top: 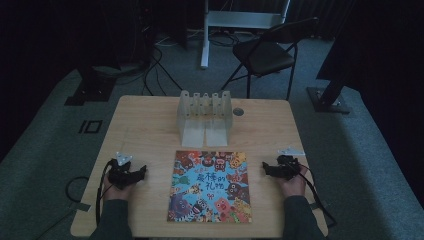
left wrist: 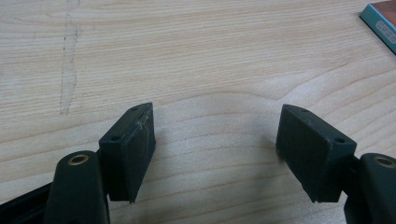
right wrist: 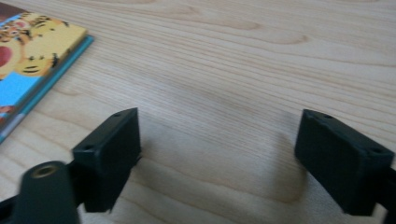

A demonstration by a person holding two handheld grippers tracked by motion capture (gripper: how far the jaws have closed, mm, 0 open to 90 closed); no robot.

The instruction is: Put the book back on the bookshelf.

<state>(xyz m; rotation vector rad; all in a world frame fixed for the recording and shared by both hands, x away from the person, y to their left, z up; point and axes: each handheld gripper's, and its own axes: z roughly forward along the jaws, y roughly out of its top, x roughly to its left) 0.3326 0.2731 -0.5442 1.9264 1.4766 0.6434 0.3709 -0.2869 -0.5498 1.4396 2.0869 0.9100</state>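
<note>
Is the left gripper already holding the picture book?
No, the left gripper stands open over bare table, with the picture book off to its side.

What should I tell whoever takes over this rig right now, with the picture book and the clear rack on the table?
Left gripper: jaws open, nothing between them, resting on the table left of the book.
Right gripper: jaws open, nothing held, on the table right of the book.
Picture book: flat, cover up, near the front edge between the two grippers.
Clear rack: upright behind the book, its slots look unfilled.
Done: nothing visible; the book is untouched.
Left: probably pick up the book and stand it in the rack.
</note>
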